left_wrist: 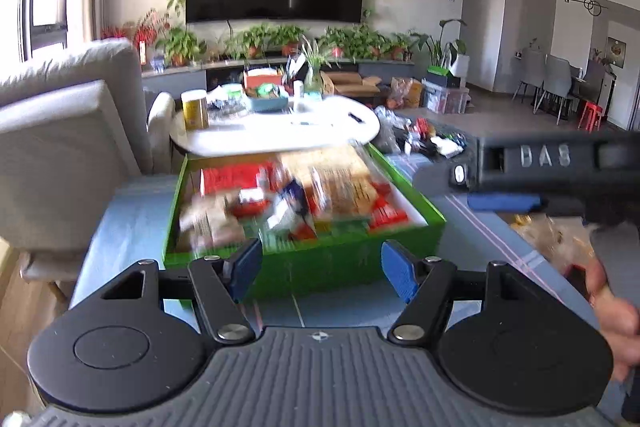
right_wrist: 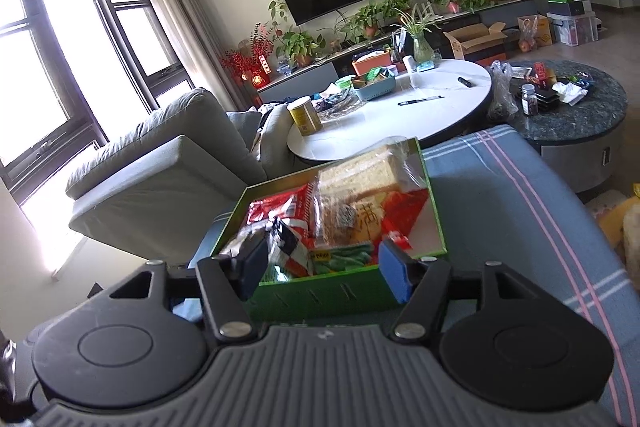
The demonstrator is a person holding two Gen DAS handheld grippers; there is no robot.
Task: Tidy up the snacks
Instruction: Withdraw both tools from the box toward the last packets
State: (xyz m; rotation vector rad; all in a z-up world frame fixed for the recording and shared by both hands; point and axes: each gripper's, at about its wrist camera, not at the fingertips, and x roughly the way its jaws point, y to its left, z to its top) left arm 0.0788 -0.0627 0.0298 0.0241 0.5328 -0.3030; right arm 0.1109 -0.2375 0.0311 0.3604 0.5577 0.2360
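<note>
A green box (left_wrist: 320, 265) full of snack packets stands on a blue striped cloth; it also shows in the right wrist view (right_wrist: 320, 293). In it lie red packets (left_wrist: 236, 179), a clear bag of bread slices (right_wrist: 360, 175) and a green packet (right_wrist: 344, 257). My left gripper (left_wrist: 322, 273) is open and empty, just in front of the box's near wall. My right gripper (right_wrist: 322, 267) is open and empty over the box's near edge. The right gripper's body (left_wrist: 548, 163) shows at the right of the left wrist view.
A grey sofa (right_wrist: 160, 167) stands to the left. A white round table (right_wrist: 400, 107) with a yellow can (right_wrist: 305, 115) and a basket stands behind the box, a dark round table (right_wrist: 580, 107) beside it. Yellow bags (left_wrist: 552, 235) lie at the right.
</note>
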